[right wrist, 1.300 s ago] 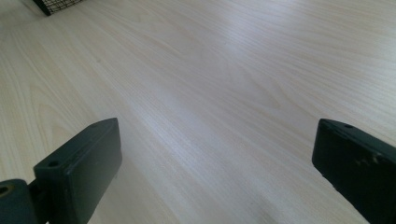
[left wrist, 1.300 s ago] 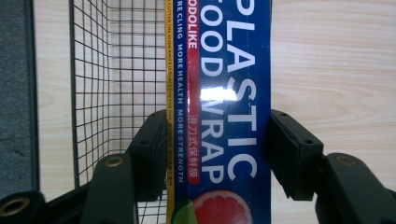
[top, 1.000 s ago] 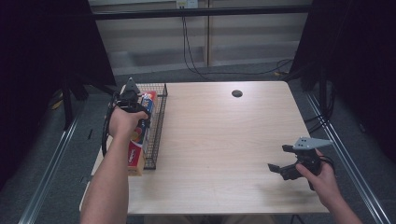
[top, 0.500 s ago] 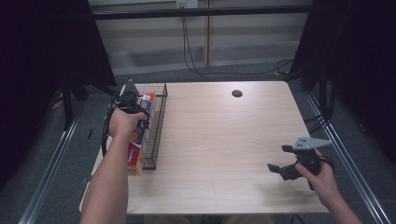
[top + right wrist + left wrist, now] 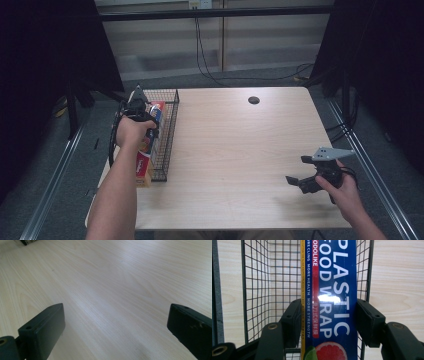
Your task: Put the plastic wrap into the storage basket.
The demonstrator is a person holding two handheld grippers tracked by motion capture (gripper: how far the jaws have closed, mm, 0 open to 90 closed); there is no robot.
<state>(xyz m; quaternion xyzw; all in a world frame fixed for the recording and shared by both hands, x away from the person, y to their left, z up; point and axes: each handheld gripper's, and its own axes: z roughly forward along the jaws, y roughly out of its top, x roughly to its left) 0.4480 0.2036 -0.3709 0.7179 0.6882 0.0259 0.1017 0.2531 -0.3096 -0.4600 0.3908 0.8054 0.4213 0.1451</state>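
A: Pale wooden table [image 5: 240, 150], dark curtains around it. At the left?

B: The left gripper [image 5: 329, 322] is clamped on a plastic wrap box [image 5: 332, 290], held lengthwise over the wire basket [image 5: 167, 135] at the table's left edge.

A: Advice?

B: Keep the box parallel to the mesh walls, lower it squarely, then release.

A: On the right?

B: The right gripper [image 5: 115, 332] hovers with jaws wide, holding nothing.

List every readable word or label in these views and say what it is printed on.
"PLASTIC FOOD WRAP": white capitals on the blue plastic wrap box held in the left gripper over the wire basket.
"ODOLIKE": red strip on the box, its start cut off.
"MORE CLING MORE HEALTH MORE STRENGTH": blue line beside it.
Yellow edge line and Chinese characters: too small to read.
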